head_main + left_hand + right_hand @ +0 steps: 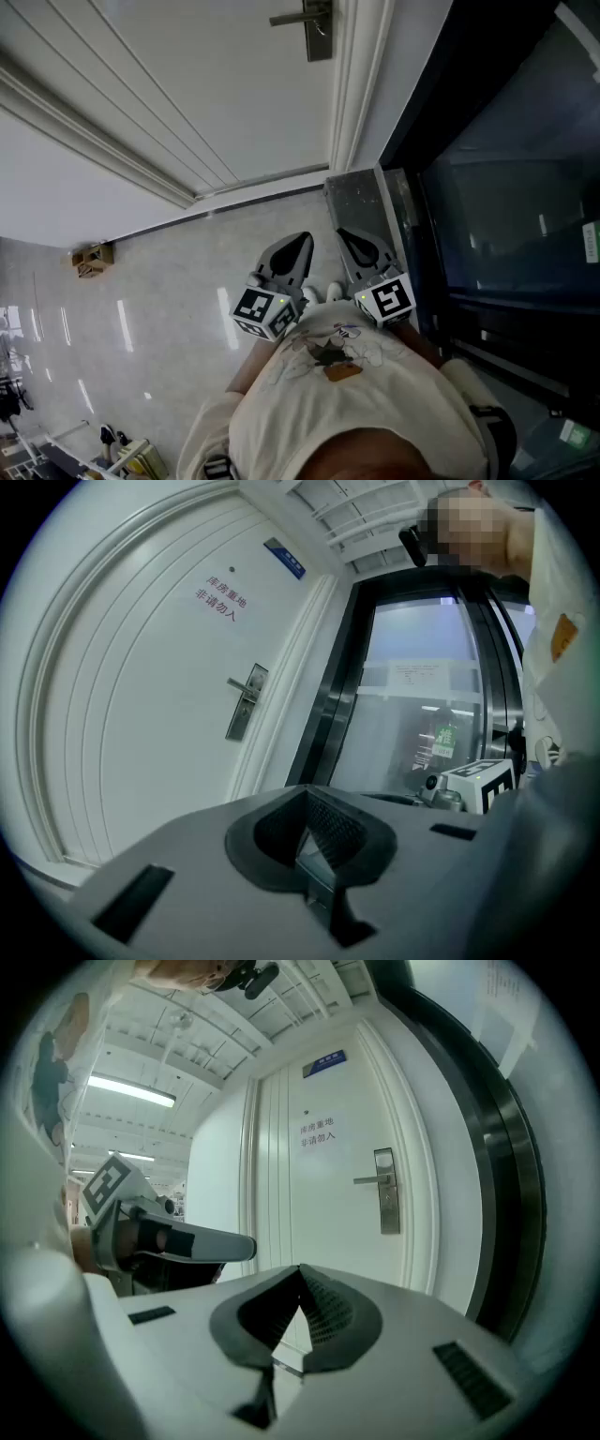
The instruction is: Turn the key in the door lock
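The white door (pixel 216 84) carries a metal lock plate with a lever handle (pixel 317 28), also seen in the left gripper view (pixel 246 702) and the right gripper view (pixel 385 1204). No key can be made out on the plate at this distance. My left gripper (pixel 292 246) and right gripper (pixel 354 239) are held side by side close to my body, well back from the door and pointing toward it. Both are shut with nothing between the jaws, as the left gripper (pixel 305 794) and right gripper (pixel 300 1271) show in their own views.
A dark-framed glass wall (pixel 506 216) runs along the right of the door. A grey stone block (pixel 356 202) sits at the foot of the door frame. A small wooden object (pixel 91 258) lies on the glossy floor at left. Printed signs (pixel 317 1132) are on the door.
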Demonstrator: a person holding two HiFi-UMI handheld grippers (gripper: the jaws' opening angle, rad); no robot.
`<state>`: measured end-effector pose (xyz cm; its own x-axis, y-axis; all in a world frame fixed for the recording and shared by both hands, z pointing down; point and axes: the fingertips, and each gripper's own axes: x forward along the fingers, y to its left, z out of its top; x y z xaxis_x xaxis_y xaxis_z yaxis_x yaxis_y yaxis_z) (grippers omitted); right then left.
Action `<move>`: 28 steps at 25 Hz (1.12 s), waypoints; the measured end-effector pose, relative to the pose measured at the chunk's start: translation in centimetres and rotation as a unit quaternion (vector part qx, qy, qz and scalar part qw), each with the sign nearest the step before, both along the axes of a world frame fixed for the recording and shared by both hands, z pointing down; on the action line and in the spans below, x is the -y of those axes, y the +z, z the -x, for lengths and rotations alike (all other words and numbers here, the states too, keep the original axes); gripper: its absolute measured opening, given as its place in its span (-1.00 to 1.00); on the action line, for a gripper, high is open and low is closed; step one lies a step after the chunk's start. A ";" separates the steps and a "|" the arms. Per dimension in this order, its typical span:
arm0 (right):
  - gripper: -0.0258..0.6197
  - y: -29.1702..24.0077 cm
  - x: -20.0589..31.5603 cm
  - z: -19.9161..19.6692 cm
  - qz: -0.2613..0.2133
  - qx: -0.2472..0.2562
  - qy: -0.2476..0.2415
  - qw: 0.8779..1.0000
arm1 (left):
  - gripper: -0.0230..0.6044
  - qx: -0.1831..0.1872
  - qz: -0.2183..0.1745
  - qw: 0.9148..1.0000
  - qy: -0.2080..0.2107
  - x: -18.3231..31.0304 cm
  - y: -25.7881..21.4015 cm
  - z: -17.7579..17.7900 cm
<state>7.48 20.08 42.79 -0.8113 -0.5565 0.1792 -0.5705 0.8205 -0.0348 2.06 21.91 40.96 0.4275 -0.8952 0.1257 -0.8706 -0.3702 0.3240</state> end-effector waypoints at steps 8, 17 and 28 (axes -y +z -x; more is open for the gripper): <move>-0.90 -0.8 2.0 -1.6 0.006 0.032 0.005 0.999 | -0.91 0.006 0.000 1.000 0.001 1.8 -0.4 -1.9; -0.90 2.1 5.0 -5.1 0.060 0.063 0.024 0.996 | -0.91 0.007 0.018 1.000 -0.008 3.8 1.5 -3.6; -0.90 3.8 15.2 -2.0 0.076 0.044 0.081 0.993 | -0.91 -0.029 0.030 0.999 -0.028 13.4 3.3 2.2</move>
<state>9.43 4.91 46.59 -0.7293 -0.6530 0.2040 -0.6841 0.6992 -0.2075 -0.15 8.52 44.24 0.3859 -0.9092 0.1562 -0.8679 -0.3004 0.3956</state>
